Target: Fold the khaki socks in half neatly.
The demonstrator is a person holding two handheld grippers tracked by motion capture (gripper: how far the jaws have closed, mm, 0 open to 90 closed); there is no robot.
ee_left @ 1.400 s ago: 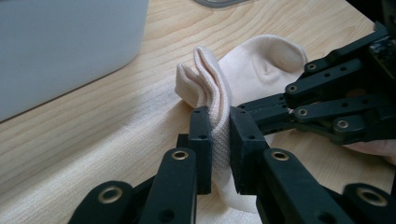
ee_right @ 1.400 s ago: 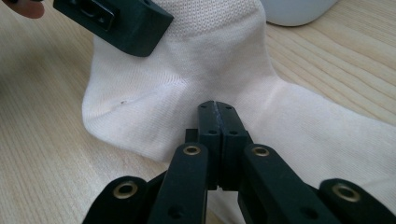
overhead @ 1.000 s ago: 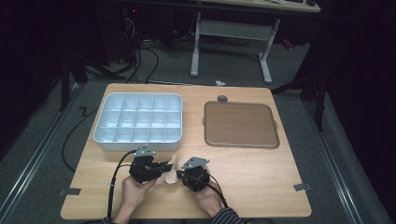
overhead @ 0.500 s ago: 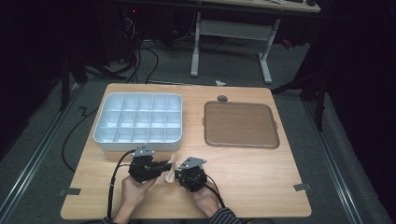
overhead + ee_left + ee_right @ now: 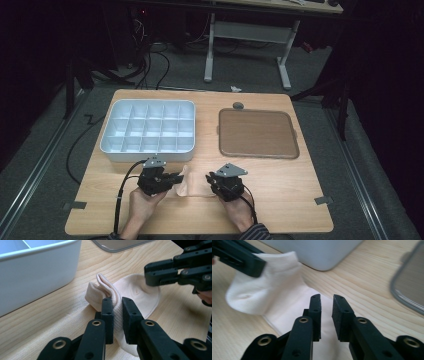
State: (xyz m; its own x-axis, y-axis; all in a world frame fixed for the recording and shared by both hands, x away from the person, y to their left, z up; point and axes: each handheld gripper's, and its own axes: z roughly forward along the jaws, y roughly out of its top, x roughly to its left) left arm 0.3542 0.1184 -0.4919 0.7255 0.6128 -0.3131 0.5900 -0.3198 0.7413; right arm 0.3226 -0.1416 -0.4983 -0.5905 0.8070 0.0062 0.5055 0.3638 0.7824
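**High view: sock pinched by the left tool, right tool let go**

High view shows a pale cream sock [image 5: 189, 181] lying on the wooden desk [image 5: 280, 200], near the person's edge, between the two tools. The left tool [image 5: 176, 179] sits at the sock's left end and the right tool [image 5: 210, 181] at its right end, each held in a hand coming up from the bottom edge. Behind the sock stands a white compartment tray [image 5: 150, 150], and to the right of that, well apart from the sock, lies a brown flat tray [image 5: 257, 133].

Left gripper view shows the left tool [image 5: 118, 315] clenched on the sock [image 5: 140, 293]: a ribbed fold of fabric stands upright between the two black pads, which press on it from both sides. The rest of the sock spreads flat on the desk beyond the jaws, just beside the white tray's wall [image 5: 37, 272]. The right tool's black jaws reach in from the upper right, above the sock's far edge.

Right gripper view shows the right tool [image 5: 327, 307] released: its jaws have just been opening, a narrow gap stands between the pads, and nothing is pinched there. The sock [image 5: 267, 290] lies on the desk under and beyond them, its far end raised in the left tool's grip.
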